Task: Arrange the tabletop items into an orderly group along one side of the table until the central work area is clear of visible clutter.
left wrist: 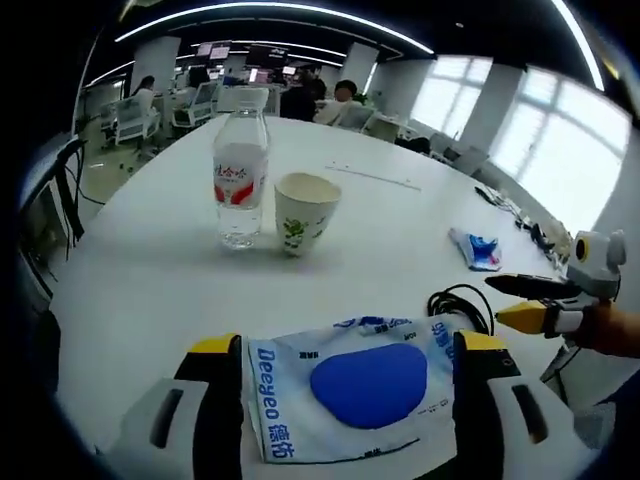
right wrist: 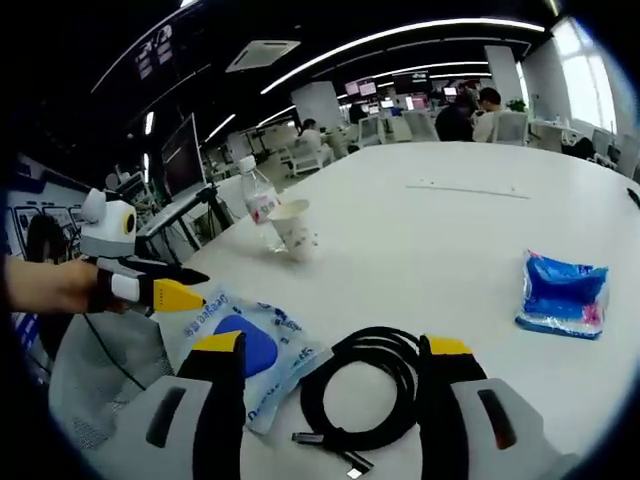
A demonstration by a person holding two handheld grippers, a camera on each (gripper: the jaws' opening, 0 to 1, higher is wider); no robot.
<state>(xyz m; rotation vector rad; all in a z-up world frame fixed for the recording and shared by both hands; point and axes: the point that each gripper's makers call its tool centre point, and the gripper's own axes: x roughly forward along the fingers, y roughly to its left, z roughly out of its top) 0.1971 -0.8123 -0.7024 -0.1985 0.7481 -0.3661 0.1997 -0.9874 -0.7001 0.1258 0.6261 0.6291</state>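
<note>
**Five loose items on a white round table, both grippers open**

Nearest the left gripper (left wrist: 350, 400) lies one flat white-and-blue plastic tissue pack (left wrist: 350, 395), printed with a large blue oval and blue lettering. It sits between the wide-spread jaws; whether they touch it cannot be told. In the left gripper view its long axis runs across the picture, from one jaw to the other, with the lettering running up its left edge.

Counted in the left gripper view, left to right on the white round table (left wrist: 150, 280): one clear plastic water bottle (left wrist: 240, 180) with a red-and-white label, upright; one white paper cup (left wrist: 305, 212) with a green print, upright and just beside the bottle; one coiled black cable (left wrist: 462, 303) just beyond the pack's far right corner; one small crumpled blue plastic packet (left wrist: 476, 250), well apart to the right. A thin pale strip lies farther back on the table.

In the right gripper view the right gripper (right wrist: 330, 400) stands with its jaws wide apart, gripping nothing, and the cable coil lies between them, its plug end pointing toward the camera. The tissue pack touches the coil on the left, and the blue packet lies well to the right, its long axis slightly tilted. Bottle and cup stand near the far left table edge.
</note>
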